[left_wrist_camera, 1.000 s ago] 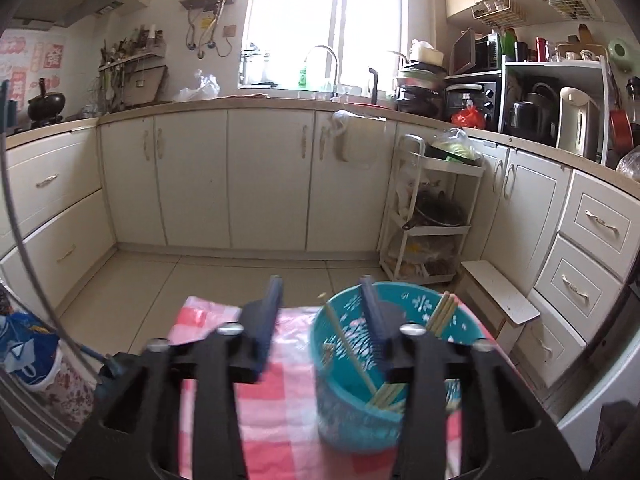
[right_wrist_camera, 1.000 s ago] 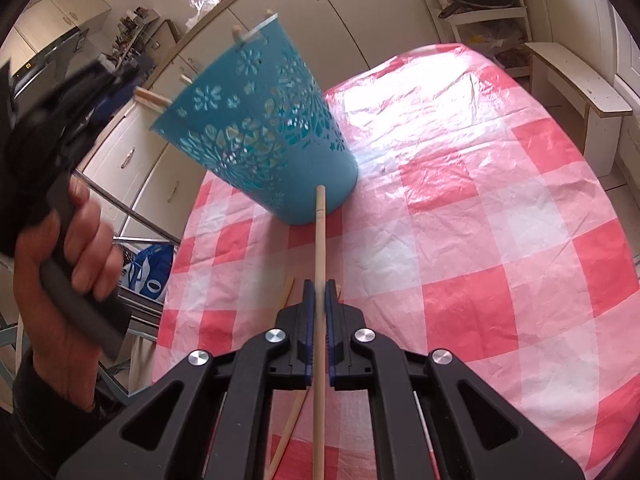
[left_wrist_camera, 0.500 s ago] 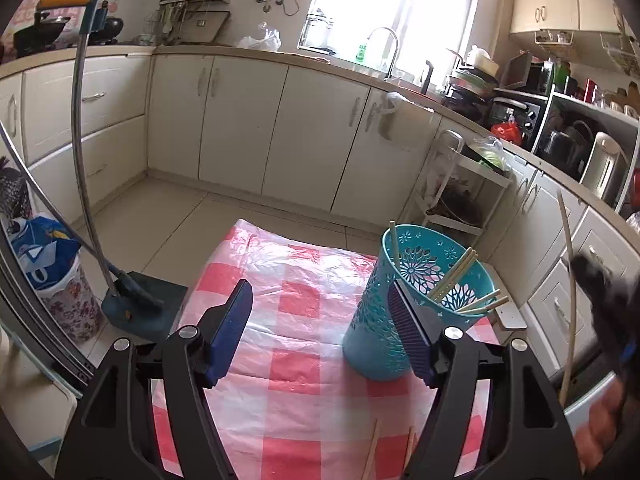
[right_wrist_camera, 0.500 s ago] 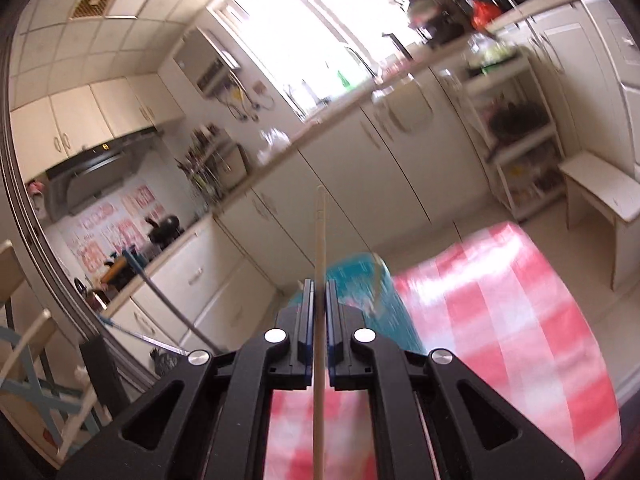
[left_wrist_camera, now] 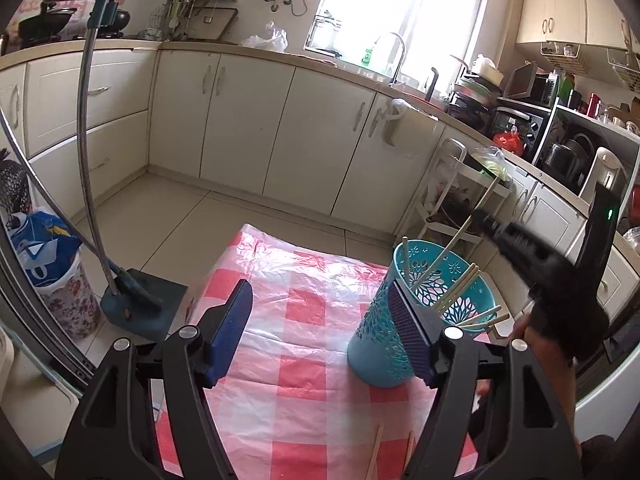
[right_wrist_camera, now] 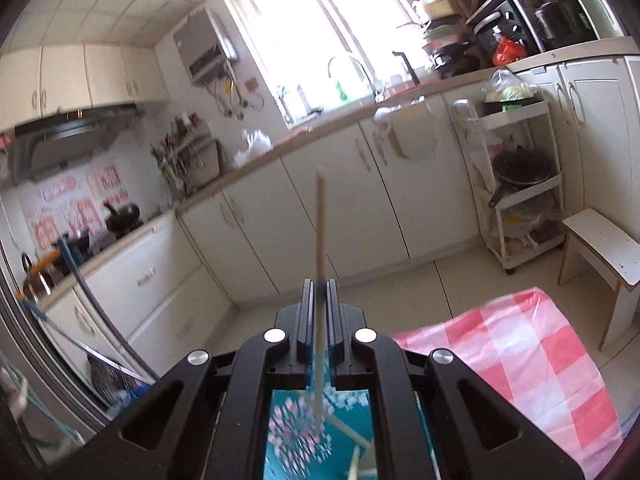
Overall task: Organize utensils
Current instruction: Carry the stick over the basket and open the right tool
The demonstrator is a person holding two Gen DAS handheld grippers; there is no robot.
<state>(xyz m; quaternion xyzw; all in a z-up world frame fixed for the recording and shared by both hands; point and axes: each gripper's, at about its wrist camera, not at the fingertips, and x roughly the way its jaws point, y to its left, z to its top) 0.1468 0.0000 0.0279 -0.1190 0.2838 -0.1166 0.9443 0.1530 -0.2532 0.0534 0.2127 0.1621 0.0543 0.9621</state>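
Note:
A teal perforated utensil holder (left_wrist_camera: 404, 344) stands upright on the red-and-white checked tablecloth (left_wrist_camera: 304, 360), with several wooden chopsticks (left_wrist_camera: 460, 288) leaning in it. My left gripper (left_wrist_camera: 324, 332) is open and empty, its right finger close beside the holder. My right gripper (right_wrist_camera: 319, 300) is shut on a wooden chopstick (right_wrist_camera: 320, 220) and holds it directly above the holder (right_wrist_camera: 312, 436); the chopstick's lower end dips into the holder. In the left wrist view the right gripper (left_wrist_camera: 486, 220) shows above the holder with the held chopstick (left_wrist_camera: 460, 236). Two loose chopsticks (left_wrist_camera: 376, 452) lie on the cloth near the front.
The small table stands in a kitchen with cream cabinets (left_wrist_camera: 312, 136) behind. A dustpan and broom (left_wrist_camera: 132, 300) and a lined bin (left_wrist_camera: 48, 264) stand left of the table. A white rack (right_wrist_camera: 520, 176) and a stool (right_wrist_camera: 600, 248) stand to the right.
My right gripper has lifted the chopstick off the table and carried it over the holder, its end now inside. My left gripper has let go of the holder and drawn back.

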